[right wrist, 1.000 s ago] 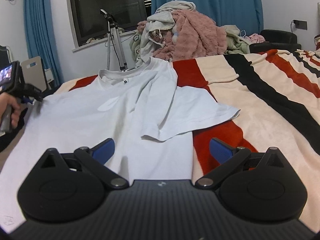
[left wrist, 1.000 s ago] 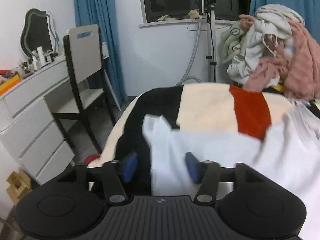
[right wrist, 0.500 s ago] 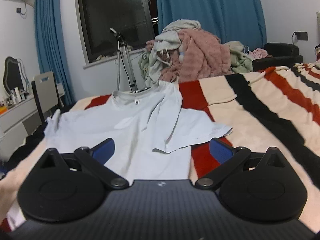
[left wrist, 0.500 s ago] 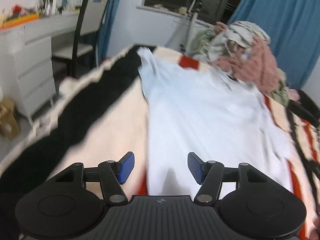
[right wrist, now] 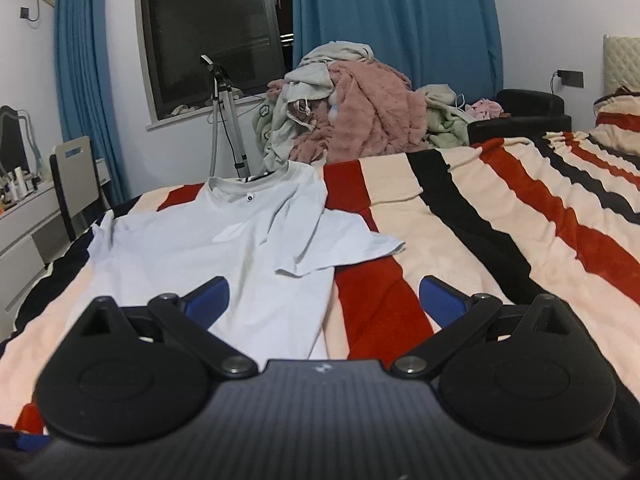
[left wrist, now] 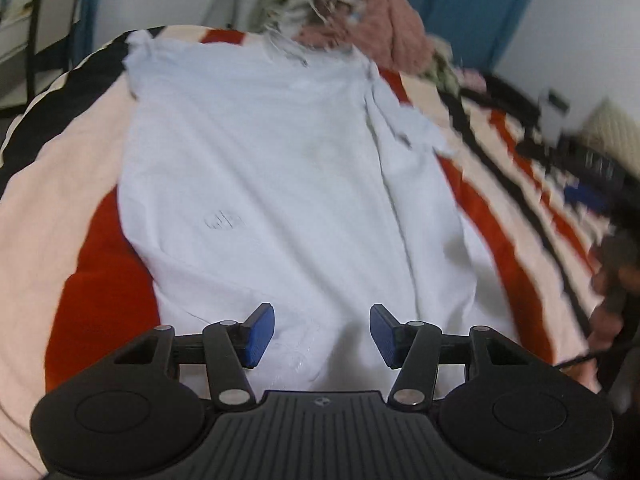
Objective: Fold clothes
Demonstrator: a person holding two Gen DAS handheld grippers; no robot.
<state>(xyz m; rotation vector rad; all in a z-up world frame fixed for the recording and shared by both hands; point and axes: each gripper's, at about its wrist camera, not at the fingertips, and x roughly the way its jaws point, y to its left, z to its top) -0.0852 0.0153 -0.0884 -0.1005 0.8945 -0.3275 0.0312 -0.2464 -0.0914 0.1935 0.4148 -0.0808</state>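
White T-shirt (right wrist: 224, 256) lies flat near the striped blanket's (right wrist: 480, 216) left edge. Our left gripper (left wrist: 322, 334) and right gripper (right wrist: 324, 300) hover spread wide, holding nothing.

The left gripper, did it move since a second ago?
Yes. The left gripper swung right, away from the chair, and now hangs open over the hem of the white shirt, facing the clothes pile.

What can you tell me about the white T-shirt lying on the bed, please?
The white T-shirt looks like thin, soft cotton, plain, with a ribbed round collar bearing a small dark tag. It lies spread out, lightly wrinkled, on the striped blanket, collar toward the clothes pile. One sleeve is spread sideways. Neither hand-held gripper holds it.
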